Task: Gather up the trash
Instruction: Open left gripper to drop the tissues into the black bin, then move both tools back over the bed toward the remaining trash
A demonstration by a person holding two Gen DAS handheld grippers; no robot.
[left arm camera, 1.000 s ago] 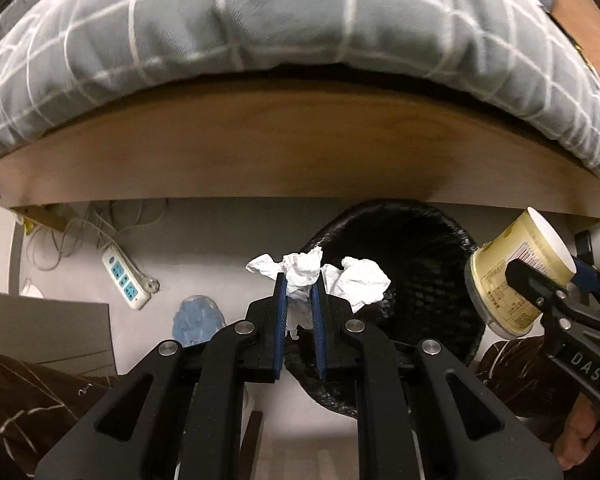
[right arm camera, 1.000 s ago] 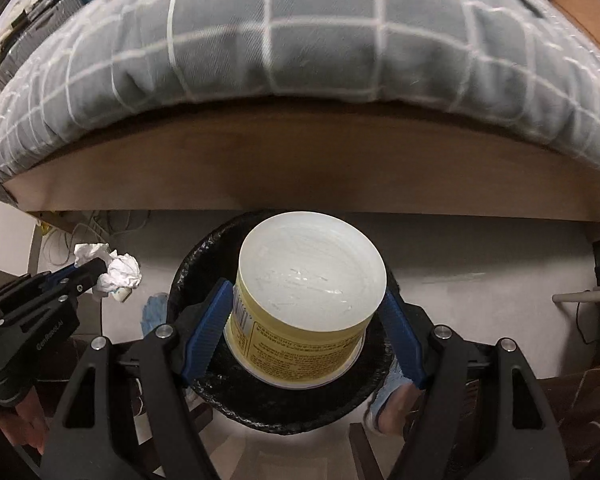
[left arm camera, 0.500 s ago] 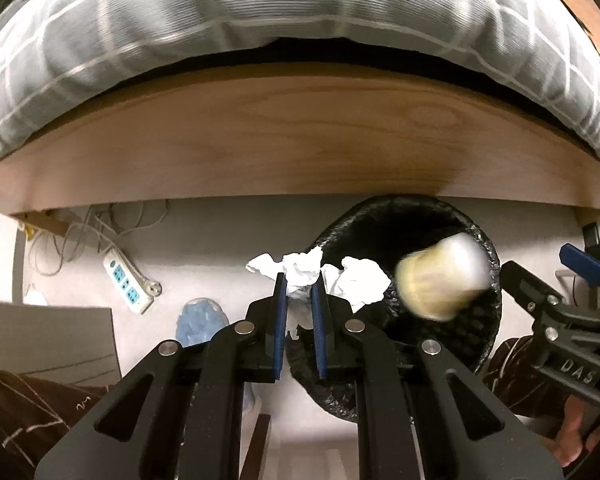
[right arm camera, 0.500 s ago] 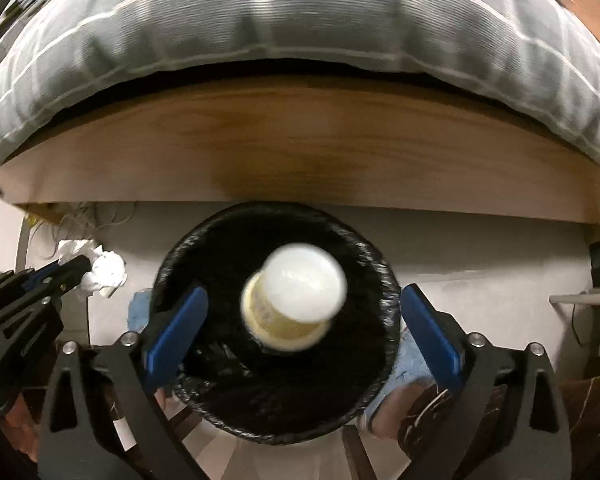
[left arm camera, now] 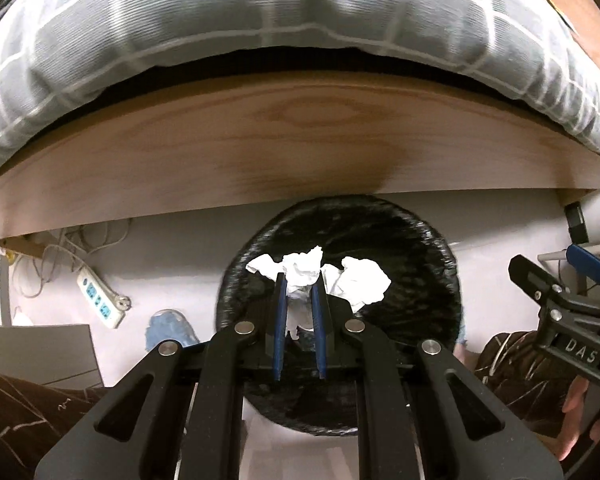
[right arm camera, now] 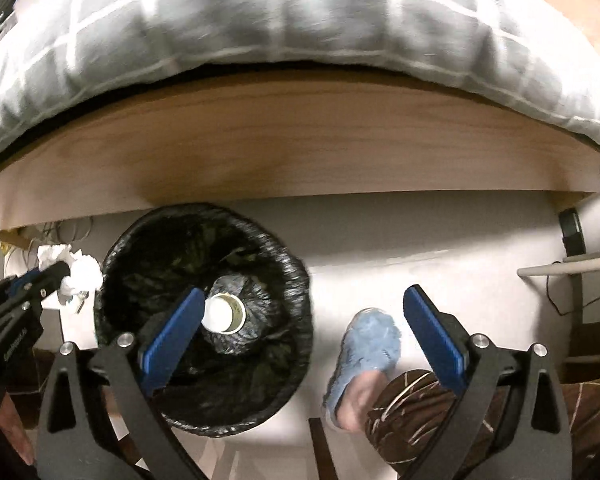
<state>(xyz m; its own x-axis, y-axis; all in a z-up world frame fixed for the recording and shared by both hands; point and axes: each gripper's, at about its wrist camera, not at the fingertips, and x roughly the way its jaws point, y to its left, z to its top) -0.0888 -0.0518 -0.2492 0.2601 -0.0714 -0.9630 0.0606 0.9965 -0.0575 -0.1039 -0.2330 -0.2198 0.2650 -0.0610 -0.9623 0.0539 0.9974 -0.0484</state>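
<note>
My left gripper is shut on a crumpled white tissue and holds it above the round bin with a black liner. My right gripper is open and empty, off to the right of the bin. The yellow cup lies at the bottom of the bin. The left gripper with the tissue shows at the left of the right wrist view, by the bin's rim.
The wooden bed frame with a grey checked quilt runs behind the bin. A power strip and cables lie on the floor at left. A foot in a blue slipper stands right of the bin.
The right gripper opened and the yellow cup fell into the bin. The right gripper then moved right. The left gripper moved over the bin with the tissue.
</note>
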